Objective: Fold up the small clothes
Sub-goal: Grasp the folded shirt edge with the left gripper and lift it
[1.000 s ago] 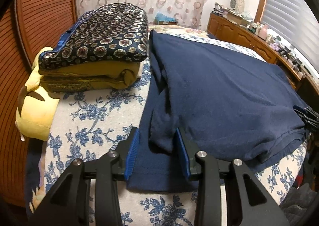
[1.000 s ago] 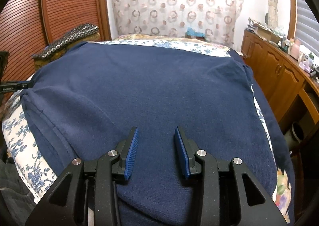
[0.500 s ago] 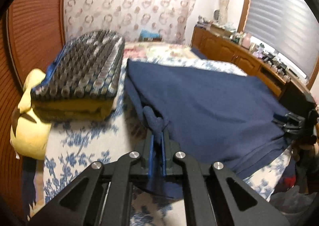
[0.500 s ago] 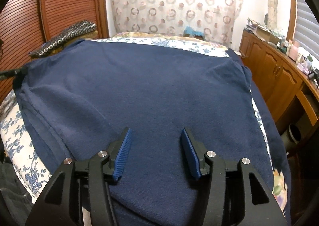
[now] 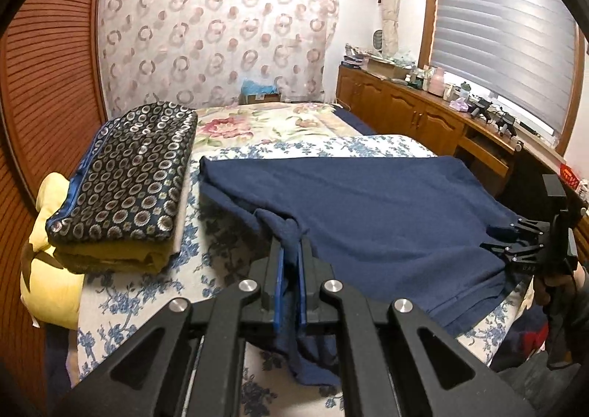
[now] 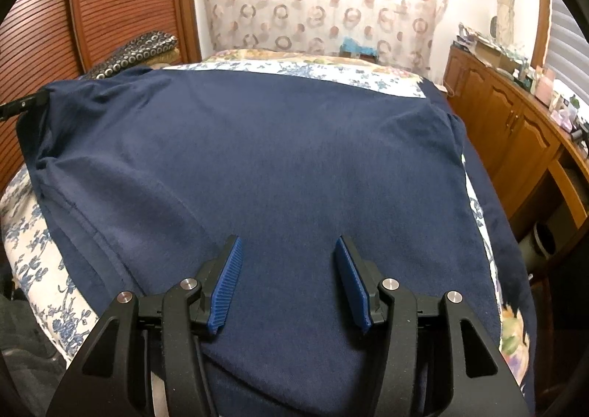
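A navy blue shirt [image 5: 368,203] lies spread on the flowered bed; it fills the right wrist view [image 6: 276,166]. My left gripper [image 5: 290,262] is shut on the shirt's sleeve at its left side and holds it lifted off the bed. My right gripper [image 6: 287,269] is open and empty just above the shirt's near hem; it also shows at the right edge of the left wrist view [image 5: 515,236].
A stack of folded patterned and yellow bedding [image 5: 125,188] sits on a yellow pillow [image 5: 48,269] at the left. A wooden louvred door [image 5: 40,85] stands behind it. A wooden cabinet [image 5: 423,118] with clutter runs along the right wall.
My left gripper closed on the sleeve and lifted it up. My right gripper opened wider and stayed over the hem.
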Action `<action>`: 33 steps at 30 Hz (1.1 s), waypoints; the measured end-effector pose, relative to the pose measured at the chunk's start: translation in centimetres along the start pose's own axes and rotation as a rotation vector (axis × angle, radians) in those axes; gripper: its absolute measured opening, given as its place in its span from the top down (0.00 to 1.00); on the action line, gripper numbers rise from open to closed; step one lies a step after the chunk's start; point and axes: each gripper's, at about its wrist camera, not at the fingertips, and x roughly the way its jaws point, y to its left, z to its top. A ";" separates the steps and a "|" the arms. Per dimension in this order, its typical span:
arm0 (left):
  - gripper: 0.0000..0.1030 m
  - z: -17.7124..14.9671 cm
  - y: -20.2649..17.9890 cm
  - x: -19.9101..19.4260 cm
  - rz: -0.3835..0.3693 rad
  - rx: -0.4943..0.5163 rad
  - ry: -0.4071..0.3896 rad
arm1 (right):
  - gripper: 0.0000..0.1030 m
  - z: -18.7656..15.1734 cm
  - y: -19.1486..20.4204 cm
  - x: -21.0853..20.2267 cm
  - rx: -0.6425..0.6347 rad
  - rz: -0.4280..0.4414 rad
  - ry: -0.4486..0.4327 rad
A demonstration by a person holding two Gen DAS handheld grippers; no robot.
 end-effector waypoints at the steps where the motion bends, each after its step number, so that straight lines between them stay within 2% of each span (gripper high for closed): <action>1: 0.97 0.2 -0.2 0.0 -0.002 0.002 -0.003 | 0.48 0.0 0.0 0.0 0.000 -0.001 0.005; 6: 0.97 0.7 -1.3 0.1 -0.020 0.015 -0.017 | 0.48 -0.3 0.3 -0.4 -0.007 -0.018 0.015; 14: 0.98 2.9 -4.7 0.0 -0.094 0.062 -0.052 | 0.49 0.2 -0.6 -2.9 0.019 -0.004 -0.052; 25: 0.98 7.4 -12.8 0.5 -0.250 0.187 -0.084 | 0.50 0.5 -3.6 -6.2 0.060 -0.047 -0.112; 33: 0.98 10.3 -17.9 0.8 -0.334 0.259 -0.082 | 0.50 0.5 -5.6 -7.7 0.089 -0.081 -0.137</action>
